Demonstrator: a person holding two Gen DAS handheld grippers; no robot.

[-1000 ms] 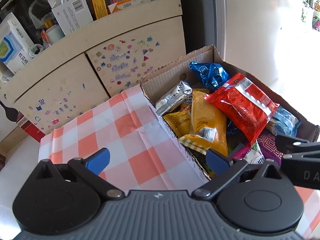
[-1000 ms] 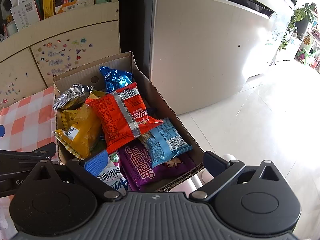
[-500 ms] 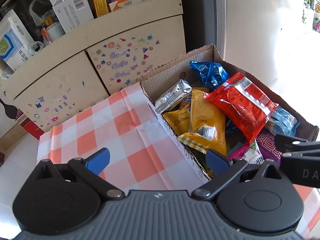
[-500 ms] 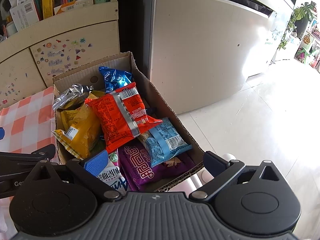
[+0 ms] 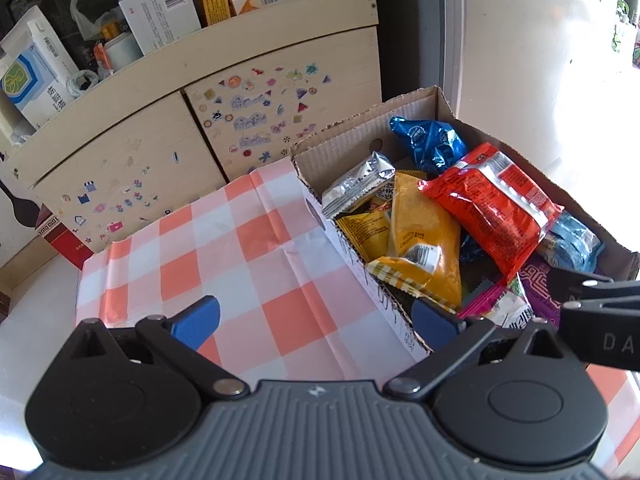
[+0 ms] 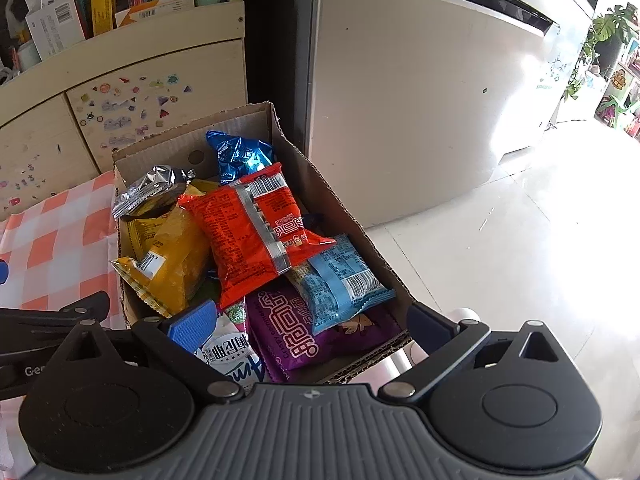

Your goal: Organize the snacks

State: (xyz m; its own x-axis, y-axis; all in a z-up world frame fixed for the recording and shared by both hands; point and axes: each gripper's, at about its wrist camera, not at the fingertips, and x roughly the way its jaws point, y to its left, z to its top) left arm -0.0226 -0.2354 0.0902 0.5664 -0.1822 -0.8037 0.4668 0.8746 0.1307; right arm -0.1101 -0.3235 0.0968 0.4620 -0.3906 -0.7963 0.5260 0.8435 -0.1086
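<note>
A cardboard box (image 5: 352,136) (image 6: 344,208) holds several snack packs. A red pack (image 5: 492,208) (image 6: 248,236) lies on top, with a yellow pack (image 5: 424,244) (image 6: 172,264), a silver pack (image 5: 356,184) (image 6: 152,188), a dark blue foil pack (image 5: 432,144) (image 6: 240,152), a light blue pack (image 6: 340,280) and a purple pack (image 6: 304,340). My left gripper (image 5: 316,316) is open and empty, over the checked cloth and the box's left wall. My right gripper (image 6: 312,320) is open and empty over the box's near end.
The box stands on an orange-and-white checked cloth (image 5: 224,256). Behind is a beige cabinet with stickers (image 5: 256,108) and a shelf of boxes and books (image 5: 160,12). A white appliance (image 6: 420,100) and bright tiled floor (image 6: 540,248) lie to the right.
Almost nothing has changed. The left view has drifted very slightly back; both grippers stay open and the snacks have not moved.
</note>
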